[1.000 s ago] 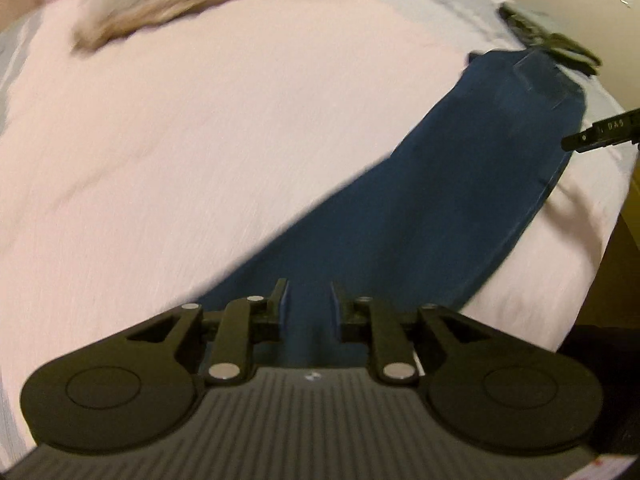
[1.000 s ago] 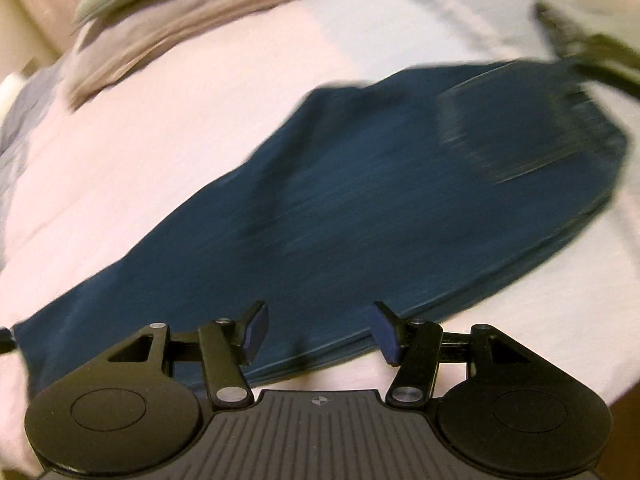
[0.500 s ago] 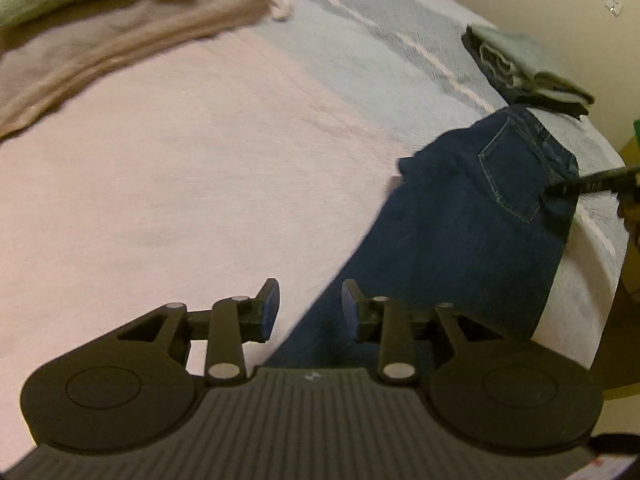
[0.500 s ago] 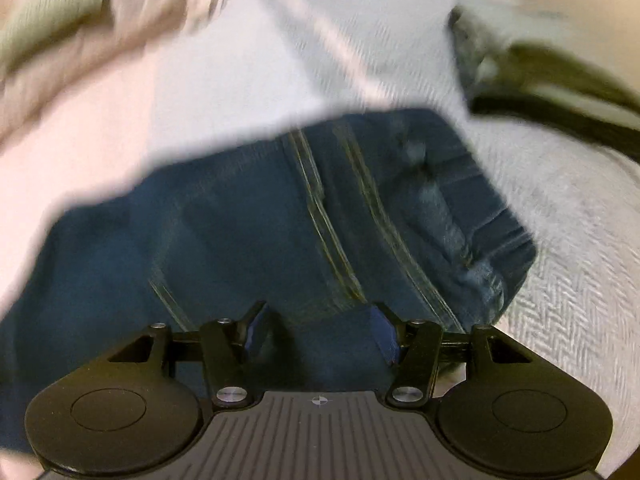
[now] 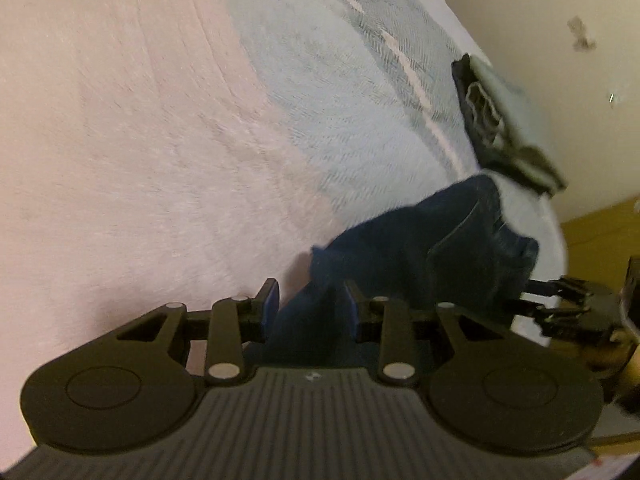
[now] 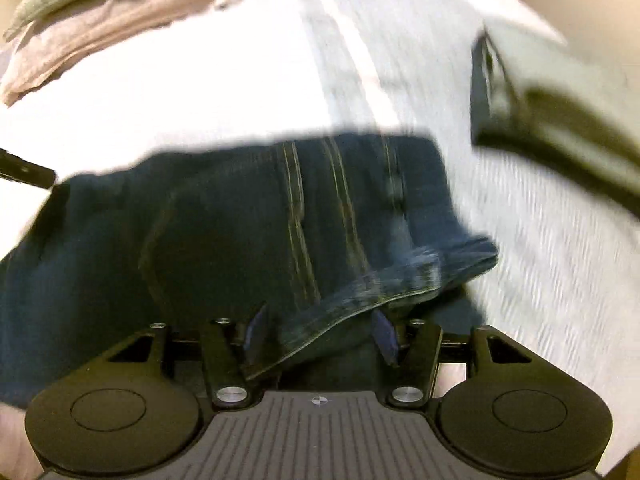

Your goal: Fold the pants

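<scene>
Since the earlier frames the jeans [image 5: 424, 252] have bunched up: 1 s ago they lay long and flat diagonally across the bed, now in the left wrist view they're a short dark heap at lower right of frame, w/ the pink area of the bed [image 5: 120, 140] filling the whole left half.

Bed: pink cover left, grey-blue herringbone blanket [image 5: 340, 92] w/ pale stripes running upper centre to right. In right wrist view the blanket fills upper centre and right side, blurred.

Jeans in right wrist view [image 6: 200, 240] span left edge to centre right, orange double stitching running vertically mid-frame; a folded-over denim edge sits at lower centre, right between the fingers.

Folded dark/green clothes stack [image 5: 500, 128] at upper right of left view, just beyond the jeans; same stack, blurred, at right of right view [image 6: 540, 132]. Beige folded cloth w/ a green piece on top [image 6: 100, 12] at upper left of right view.

Left gripper [image 5: 308, 306], bottom centre: jaws apart, denim fold passing between them, pads not pressing it. Right gripper [image 6: 320, 332], bottom centre: jaws wide, denim edge lying in the gap, not clamped. Right gripper also seen at the right edge of the left view, at the jeans' right end.
</scene>
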A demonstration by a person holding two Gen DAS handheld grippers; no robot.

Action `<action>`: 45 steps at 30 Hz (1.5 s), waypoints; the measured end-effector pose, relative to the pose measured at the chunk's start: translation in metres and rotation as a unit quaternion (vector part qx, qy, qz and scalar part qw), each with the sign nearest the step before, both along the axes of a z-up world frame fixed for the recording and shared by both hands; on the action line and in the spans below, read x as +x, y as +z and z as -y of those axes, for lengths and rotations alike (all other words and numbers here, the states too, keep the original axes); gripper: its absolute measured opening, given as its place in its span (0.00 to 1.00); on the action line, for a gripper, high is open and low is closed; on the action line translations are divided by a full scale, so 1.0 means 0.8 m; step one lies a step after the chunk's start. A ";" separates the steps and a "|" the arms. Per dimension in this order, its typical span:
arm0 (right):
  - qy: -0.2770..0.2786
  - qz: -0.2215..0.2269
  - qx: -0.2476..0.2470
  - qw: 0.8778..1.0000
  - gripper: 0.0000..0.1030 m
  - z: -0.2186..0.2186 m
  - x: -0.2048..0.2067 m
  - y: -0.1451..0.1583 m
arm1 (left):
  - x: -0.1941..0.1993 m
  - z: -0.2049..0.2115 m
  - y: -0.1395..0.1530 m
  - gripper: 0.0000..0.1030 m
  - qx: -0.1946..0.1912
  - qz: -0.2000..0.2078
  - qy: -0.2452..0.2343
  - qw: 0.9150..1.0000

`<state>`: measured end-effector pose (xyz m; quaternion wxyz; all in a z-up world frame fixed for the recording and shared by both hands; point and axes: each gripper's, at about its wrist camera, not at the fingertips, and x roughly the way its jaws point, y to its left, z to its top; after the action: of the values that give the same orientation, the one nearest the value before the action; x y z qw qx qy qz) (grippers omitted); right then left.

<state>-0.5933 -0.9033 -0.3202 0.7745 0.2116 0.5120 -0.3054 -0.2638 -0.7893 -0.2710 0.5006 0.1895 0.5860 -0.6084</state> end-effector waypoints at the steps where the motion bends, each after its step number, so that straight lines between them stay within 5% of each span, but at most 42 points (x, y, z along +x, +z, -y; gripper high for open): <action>1: 0.003 -0.002 -0.001 1.000 0.52 0.003 0.007 0.004 | 0.003 0.010 -0.009 0.28 0.006 -0.015 0.003 1.000; 5: -0.012 -0.115 0.077 0.990 0.53 0.009 0.007 -0.022 | 0.006 0.044 -0.044 0.28 0.033 -0.077 -0.001 0.996; 9: -0.164 -0.154 0.120 0.967 0.53 0.009 -0.068 -0.031 | 0.006 0.059 -0.065 0.28 0.056 -0.115 -0.001 0.992; 11: -0.196 -0.139 0.069 0.968 0.53 0.008 -0.084 -0.011 | 0.005 0.063 -0.071 0.28 0.065 -0.129 -0.002 0.989; 16: -0.128 -0.061 -0.014 0.990 0.53 0.023 -0.043 0.014 | 0.007 0.072 -0.081 0.25 0.087 -0.167 0.015 0.982; 18: -0.104 -0.040 -0.029 0.993 0.53 0.036 -0.020 0.008 | 0.007 0.075 -0.082 0.11 0.094 -0.164 0.017 0.982; 22: -0.065 -0.025 -0.009 0.998 0.53 0.069 0.012 -0.034 | 0.007 0.071 -0.069 0.03 0.073 -0.139 0.035 0.987; 25: -0.072 -0.018 0.011 0.997 0.54 0.077 -0.004 -0.057 | 0.021 0.057 -0.056 0.00 0.036 -0.095 0.094 0.990; 29: -0.064 -0.011 0.001 0.998 0.57 0.060 -0.035 -0.057 | 0.051 0.044 -0.069 0.00 0.047 -0.097 0.152 0.982; 36: -0.077 -0.017 -0.010 0.997 0.56 0.023 -0.082 -0.052 | 0.035 0.036 -0.007 0.00 -0.003 -0.029 0.079 0.996; 39: -0.139 -0.029 0.007 0.990 0.57 0.020 -0.105 -0.046 | -0.007 0.027 0.007 0.00 -0.011 -0.010 0.024 1.000; 45: -0.272 0.103 0.045 0.956 0.57 0.009 -0.154 -0.018 | -0.103 -0.003 0.000 0.05 -0.028 0.028 -0.080 0.996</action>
<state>-0.7169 -0.9107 -0.3346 0.7003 0.4080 0.3656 -0.4576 -0.3460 -0.7866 -0.2708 0.4719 0.2386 0.5372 -0.6571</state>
